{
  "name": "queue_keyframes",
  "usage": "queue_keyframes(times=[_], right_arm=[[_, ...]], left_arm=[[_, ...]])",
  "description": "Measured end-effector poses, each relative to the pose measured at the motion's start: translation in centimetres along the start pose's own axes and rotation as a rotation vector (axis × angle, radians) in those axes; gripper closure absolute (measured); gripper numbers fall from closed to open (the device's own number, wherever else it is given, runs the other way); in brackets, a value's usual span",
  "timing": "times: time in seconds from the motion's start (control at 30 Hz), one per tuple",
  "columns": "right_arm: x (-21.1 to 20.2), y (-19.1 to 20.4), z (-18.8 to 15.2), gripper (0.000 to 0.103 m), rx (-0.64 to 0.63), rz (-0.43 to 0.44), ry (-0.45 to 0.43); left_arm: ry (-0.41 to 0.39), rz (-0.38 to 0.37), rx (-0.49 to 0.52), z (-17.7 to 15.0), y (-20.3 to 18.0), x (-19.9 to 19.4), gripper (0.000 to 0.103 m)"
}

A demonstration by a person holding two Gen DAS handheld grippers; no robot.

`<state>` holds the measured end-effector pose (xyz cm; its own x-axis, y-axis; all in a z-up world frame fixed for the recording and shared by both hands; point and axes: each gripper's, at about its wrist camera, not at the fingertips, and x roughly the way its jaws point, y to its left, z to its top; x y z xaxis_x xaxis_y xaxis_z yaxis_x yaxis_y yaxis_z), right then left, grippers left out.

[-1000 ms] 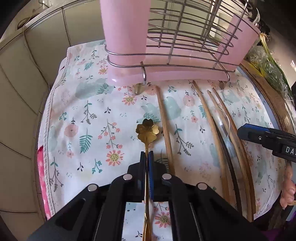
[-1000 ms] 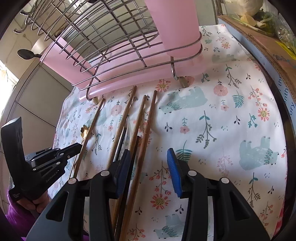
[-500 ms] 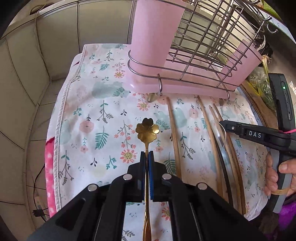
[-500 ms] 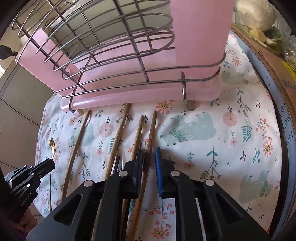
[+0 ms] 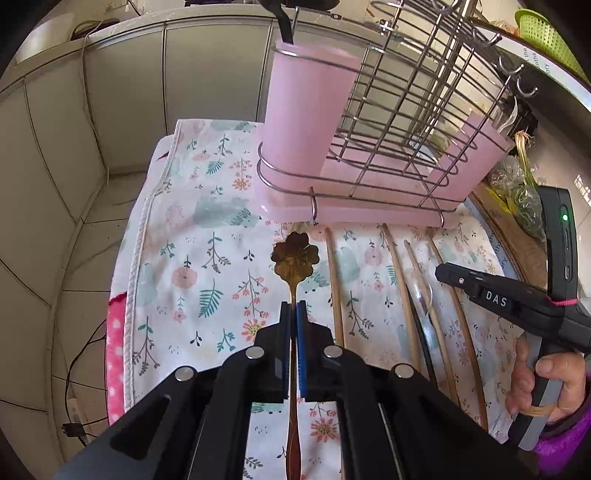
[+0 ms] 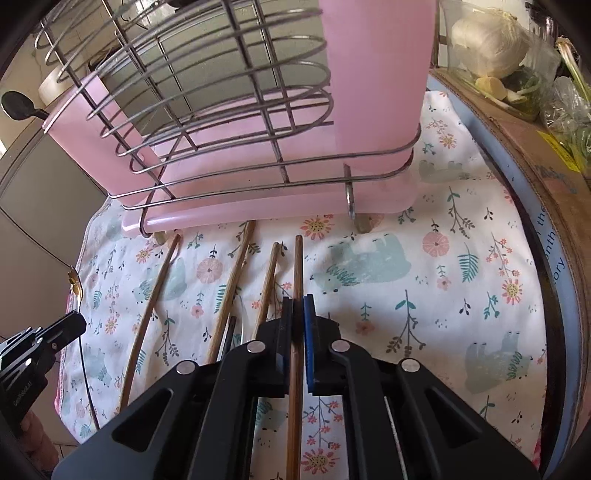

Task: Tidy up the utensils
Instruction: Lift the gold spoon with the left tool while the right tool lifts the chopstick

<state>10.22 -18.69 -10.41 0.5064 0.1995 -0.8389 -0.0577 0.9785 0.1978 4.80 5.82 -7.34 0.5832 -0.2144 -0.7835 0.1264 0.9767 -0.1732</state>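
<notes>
Left claw (image 5: 294, 308) is pinched tight on a gold spoon (image 5: 294, 258), and what a spoon: a slim brassy stem running back between the two pads, topped by a flower-shaped bowl with scalloped petals, a little tarnished in the middle. The bowl hangs in front of the pink utensil rack (image 5: 354, 147), just short of its near foot, above the floral cloth (image 5: 192, 266).

Over to the right claw (image 6: 298, 306): jaws nearly together, gripping one wooden chopstick (image 6: 297, 266). It is a plain brown stick, straight, blunt-ended, and its tip points at the rack's pink drip tray (image 6: 258, 214), stopping just short of it.

Beside that held stick, on the cloth in front of the rack, three more wooden chopsticks (image 6: 232, 280) fan out to the left, tips toward the tray. A dark thin utensil (image 6: 228, 332) lies among them; what it is I cannot tell.

The rack itself is chrome wire with a tall pink cup (image 5: 306, 110) at one end and a pink tray below. A black ladle handle (image 5: 284, 26) pokes from the cup.

The left claw shows at the right camera's left edge, the gold spoon poking out ahead of it.
</notes>
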Motion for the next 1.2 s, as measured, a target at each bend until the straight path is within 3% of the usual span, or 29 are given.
queue_keyframes(times=[0.4,0.83,1.2], right_arm=[[-7.1,-0.1,0.1,0.097,-0.018,0.034,-0.194],[-12.1,0.7,0.1,0.097,-0.029,0.100,-0.335],[-20.0,-1.6,5.3,0.097,-0.010,0.214,-0.534]], left_arm=[[-0.170,-0.036,-0.023,1.3,-1.4,-5.0,0.102],[-0.289,-0.056,-0.035,2.5,-2.4,-9.3,0.102],[-0.455,-0.098,-0.046,7.9,-2.5,-14.1,0.102]])
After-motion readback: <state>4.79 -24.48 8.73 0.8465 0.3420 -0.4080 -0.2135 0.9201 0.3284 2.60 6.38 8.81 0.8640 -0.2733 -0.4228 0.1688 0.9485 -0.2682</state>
